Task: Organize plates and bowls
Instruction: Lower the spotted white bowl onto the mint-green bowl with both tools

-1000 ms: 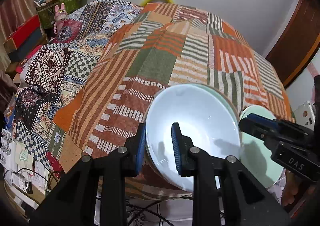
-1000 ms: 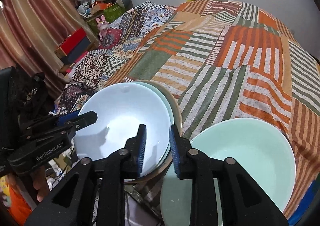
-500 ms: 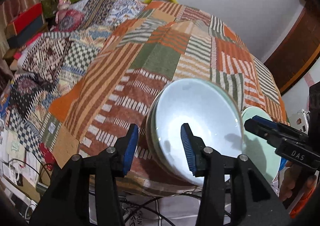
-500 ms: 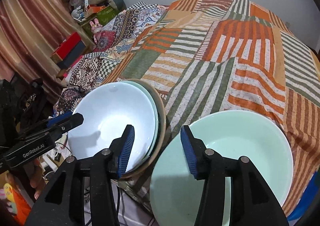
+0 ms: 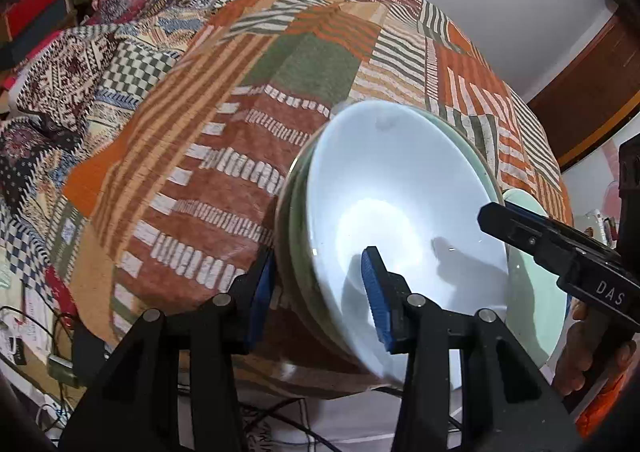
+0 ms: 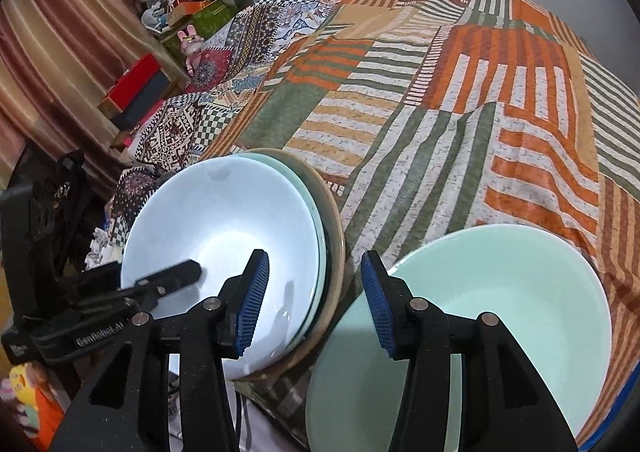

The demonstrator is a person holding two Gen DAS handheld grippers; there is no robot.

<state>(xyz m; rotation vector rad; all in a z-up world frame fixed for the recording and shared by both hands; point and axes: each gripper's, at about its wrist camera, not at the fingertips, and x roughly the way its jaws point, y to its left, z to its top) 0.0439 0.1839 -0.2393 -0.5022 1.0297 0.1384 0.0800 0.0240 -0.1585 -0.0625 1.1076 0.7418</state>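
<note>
Right wrist: whole mint bowl [image 6: 500, 316].

Bare patchwork bedspread [image 6: 440, 100] stretches beyond the dishes, open for passage. Near the bed's edge, the stacked bowls [image 6: 224, 252] and mint-green bowl [image 6: 500, 316] sit just beside each other, narrowing the gap.

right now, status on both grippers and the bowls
Left gripper open, fingers straddling the stacked bowls' near rim. Right gripper open, holding nothing, between stack and mint bowl. Nothing in the way.
</note>
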